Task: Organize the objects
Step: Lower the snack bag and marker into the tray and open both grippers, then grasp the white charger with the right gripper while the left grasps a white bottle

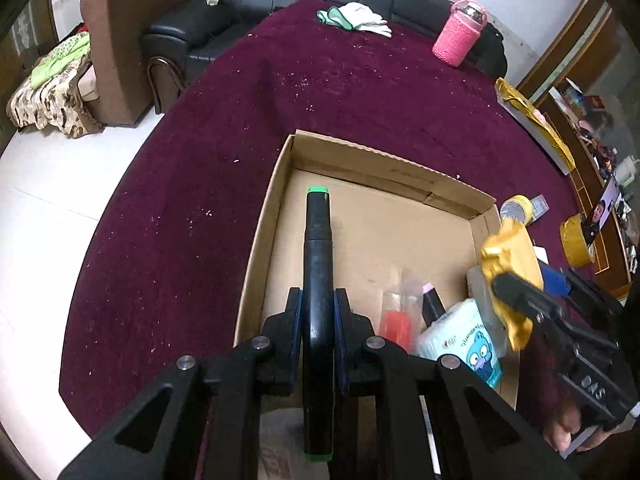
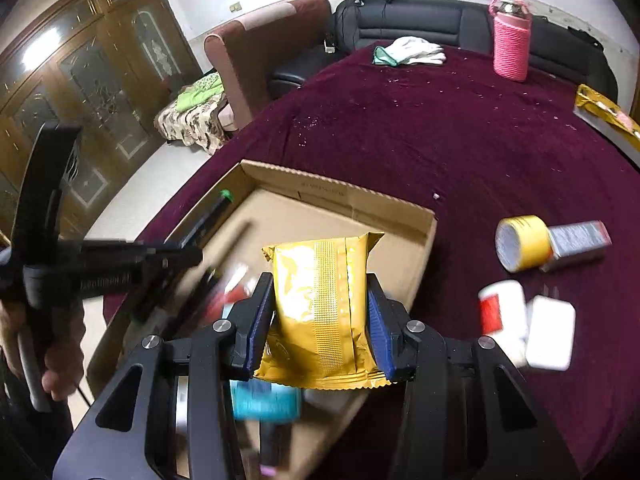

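My left gripper [image 1: 318, 312] is shut on a black marker with green ends [image 1: 317, 248], held over the left side of an open cardboard box [image 1: 384, 160]. My right gripper [image 2: 320, 312] is shut on a gold snack packet [image 2: 322, 300], held above the box [image 2: 348, 196]. The packet [image 1: 510, 256] and right gripper also show at the right of the left wrist view. In the box lie a tissue pack [image 1: 464, 340], a red-filled clear bottle [image 1: 396, 316] and a dark marker with a pink end [image 1: 432, 300].
On the maroon tablecloth [image 2: 440, 132] lie yellow tape [image 2: 520, 242], a grey box [image 2: 580, 240], a white-and-red container [image 2: 502, 312] and a white block [image 2: 550, 332]. A pink bottle [image 2: 512, 40], white gloves [image 2: 412, 52] and a gold package [image 2: 604, 112] sit farther back. Sofas stand behind.
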A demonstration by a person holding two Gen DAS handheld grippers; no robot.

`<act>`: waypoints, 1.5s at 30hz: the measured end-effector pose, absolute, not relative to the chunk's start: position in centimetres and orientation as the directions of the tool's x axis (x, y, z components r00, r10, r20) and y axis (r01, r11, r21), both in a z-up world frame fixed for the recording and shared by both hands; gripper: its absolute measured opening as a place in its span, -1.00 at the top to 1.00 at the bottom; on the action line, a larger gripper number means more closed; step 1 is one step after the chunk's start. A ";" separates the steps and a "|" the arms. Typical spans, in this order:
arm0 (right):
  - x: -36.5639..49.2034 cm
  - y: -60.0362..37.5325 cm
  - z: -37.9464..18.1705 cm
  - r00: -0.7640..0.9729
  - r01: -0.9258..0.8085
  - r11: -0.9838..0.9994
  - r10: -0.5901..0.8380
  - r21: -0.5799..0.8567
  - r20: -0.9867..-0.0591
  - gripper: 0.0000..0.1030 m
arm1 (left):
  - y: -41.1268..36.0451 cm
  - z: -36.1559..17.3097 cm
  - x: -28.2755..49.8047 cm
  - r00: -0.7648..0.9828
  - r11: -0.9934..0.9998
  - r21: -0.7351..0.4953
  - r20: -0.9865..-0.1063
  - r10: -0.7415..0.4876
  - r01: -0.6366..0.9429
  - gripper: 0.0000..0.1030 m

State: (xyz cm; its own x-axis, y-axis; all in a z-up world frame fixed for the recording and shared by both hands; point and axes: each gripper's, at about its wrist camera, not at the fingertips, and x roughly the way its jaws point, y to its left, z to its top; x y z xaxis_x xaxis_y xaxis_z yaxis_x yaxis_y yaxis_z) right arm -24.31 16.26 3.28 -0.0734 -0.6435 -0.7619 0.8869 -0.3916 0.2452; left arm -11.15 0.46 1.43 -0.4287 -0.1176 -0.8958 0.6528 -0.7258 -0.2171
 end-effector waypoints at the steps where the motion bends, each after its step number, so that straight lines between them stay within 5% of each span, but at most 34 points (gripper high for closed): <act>1: -24.5 15.8 3.2 -0.076 0.888 -0.391 -0.644 0.243 -0.761 0.15 | 0.4 1.2 -11.2 -0.416 -0.729 -0.204 -0.901 -0.121 0.654 0.75; 23: -25.6 10.7 0.5 -0.077 0.896 -0.401 -0.564 0.191 -0.822 0.14 | -0.7 1.0 -12.0 -0.388 -0.720 -0.176 -0.911 -0.139 0.671 0.72; 31: -25.7 17.3 3.2 -0.019 0.859 -0.392 -0.667 0.330 -0.745 0.12 | 4.8 4.6 -9.6 -0.480 -0.707 -0.219 -0.856 -0.191 0.672 0.07; 45: -30.9 31.9 0.1 -0.151 0.684 -0.638 -0.598 0.353 -0.787 0.13 | 17.2 5.9 -12.8 -0.561 -0.791 -0.292 -0.824 -0.077 0.538 -0.08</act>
State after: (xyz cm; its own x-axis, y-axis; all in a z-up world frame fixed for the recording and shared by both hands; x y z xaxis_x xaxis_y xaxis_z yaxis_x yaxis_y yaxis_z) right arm -30.87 31.94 0.07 -0.1513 -0.5978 -0.7872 0.6837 -0.6385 0.3534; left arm -12.78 17.19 5.91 -0.5610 -0.0767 -0.8243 0.5377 -0.7908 -0.2924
